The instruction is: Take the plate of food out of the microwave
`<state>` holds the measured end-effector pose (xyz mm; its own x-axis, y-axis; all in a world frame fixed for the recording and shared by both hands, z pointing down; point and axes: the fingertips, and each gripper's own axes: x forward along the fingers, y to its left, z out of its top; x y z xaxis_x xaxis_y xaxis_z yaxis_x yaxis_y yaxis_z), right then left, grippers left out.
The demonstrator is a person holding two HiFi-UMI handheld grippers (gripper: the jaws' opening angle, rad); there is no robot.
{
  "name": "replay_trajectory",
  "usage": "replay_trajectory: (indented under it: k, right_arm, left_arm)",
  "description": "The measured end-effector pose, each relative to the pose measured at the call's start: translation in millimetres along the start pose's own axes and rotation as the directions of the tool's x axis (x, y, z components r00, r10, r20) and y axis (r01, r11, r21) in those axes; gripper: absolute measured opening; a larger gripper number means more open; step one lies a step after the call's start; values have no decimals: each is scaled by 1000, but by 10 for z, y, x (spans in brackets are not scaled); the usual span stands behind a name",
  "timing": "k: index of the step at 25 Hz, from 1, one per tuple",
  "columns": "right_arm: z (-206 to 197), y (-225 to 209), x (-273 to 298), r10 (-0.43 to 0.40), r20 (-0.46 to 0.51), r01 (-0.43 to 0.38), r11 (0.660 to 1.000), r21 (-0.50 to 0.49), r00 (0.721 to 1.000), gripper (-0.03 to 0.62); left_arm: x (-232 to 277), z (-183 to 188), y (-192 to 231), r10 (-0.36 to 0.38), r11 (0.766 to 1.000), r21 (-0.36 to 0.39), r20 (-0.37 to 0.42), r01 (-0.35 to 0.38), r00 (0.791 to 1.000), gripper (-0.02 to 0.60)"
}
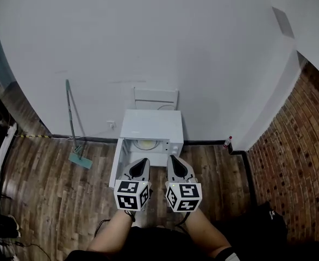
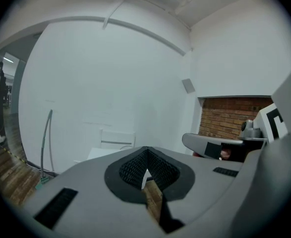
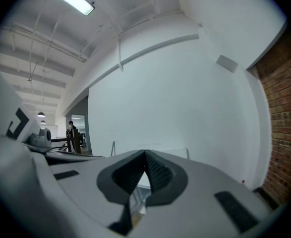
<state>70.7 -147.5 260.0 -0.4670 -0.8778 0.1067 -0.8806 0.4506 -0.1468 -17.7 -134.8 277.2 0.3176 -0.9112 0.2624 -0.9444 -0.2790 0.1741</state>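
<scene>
The left gripper (image 1: 140, 163) and right gripper (image 1: 176, 161) hover side by side before the open microwave (image 1: 151, 125), jaws closed and empty. Inside it sits what seems to be the plate of food (image 1: 146, 144).

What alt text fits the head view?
Seen from above, a white microwave stands open against a white wall with a plate inside, and the left gripper and right gripper point at it side by side, both shut and empty. A mop leans on the wall to the left.
</scene>
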Motion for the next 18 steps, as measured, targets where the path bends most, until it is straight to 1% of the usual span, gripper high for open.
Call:
replay_trajectory:
  k: [3,6,10,13,18]
  right_arm:
    - [-36,-82,136,24,-12,-24,1000,9,1000,12]
    - [-99,-115,241,45,-29,-45,999,13,999,12]
    - [-183,-153,362,55,-56,-54,998,11,997,12]
    - [-230,-250,468,40,-65,-39,999,7,997,12]
    - [-345,-479,665,-6,-79,10,998,57,997,12]
  left_arm:
    - [127,-27,54,29,1000,-4,-11,-29,1000,-3]
    - [200,-55,156,60,998,-25,-17,-60,998,-3]
    - [310,-85,290,79,995,-52,-28,-81,996,-5]
    - [465,-110,371,77,995,-64,-37,-79,996,-3]
    - [736,-168,527,69,994,-85,-36,-72,997,-3]
